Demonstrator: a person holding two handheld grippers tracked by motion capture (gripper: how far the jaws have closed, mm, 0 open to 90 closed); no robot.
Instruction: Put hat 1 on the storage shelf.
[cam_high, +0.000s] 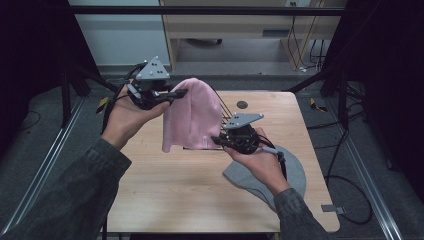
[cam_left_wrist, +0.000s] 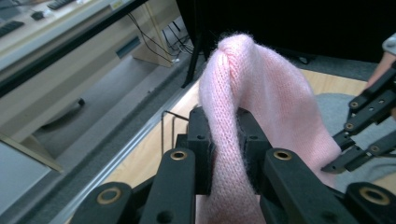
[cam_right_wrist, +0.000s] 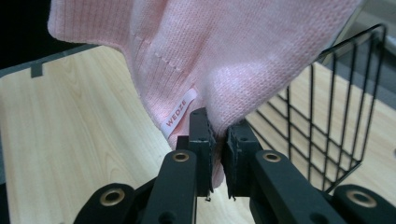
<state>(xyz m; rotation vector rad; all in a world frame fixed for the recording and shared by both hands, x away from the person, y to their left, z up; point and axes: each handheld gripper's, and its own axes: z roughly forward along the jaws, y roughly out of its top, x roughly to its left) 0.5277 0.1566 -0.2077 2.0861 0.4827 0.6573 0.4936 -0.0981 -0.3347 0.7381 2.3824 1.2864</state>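
Pink beanie (cam_high: 192, 117) hangs above the surface's far middle, left gripper (cam_high: 176, 94) clamped on its crown, right gripper (cam_high: 220, 139) pinching the hem thinly; a tug could slip it

surface: wooden table (cam_high: 165, 195) | on it: grey hat (cam_high: 295, 172) (right side), wire basket (cam_right_wrist: 327, 121)

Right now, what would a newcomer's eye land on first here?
The pink beanie, held up above the wooden table between both grippers. The left gripper pinches its top, the right gripper its lower edge by the white label. Then the grey beanie lying flat at the table's right, and a black wire basket behind the pink one.
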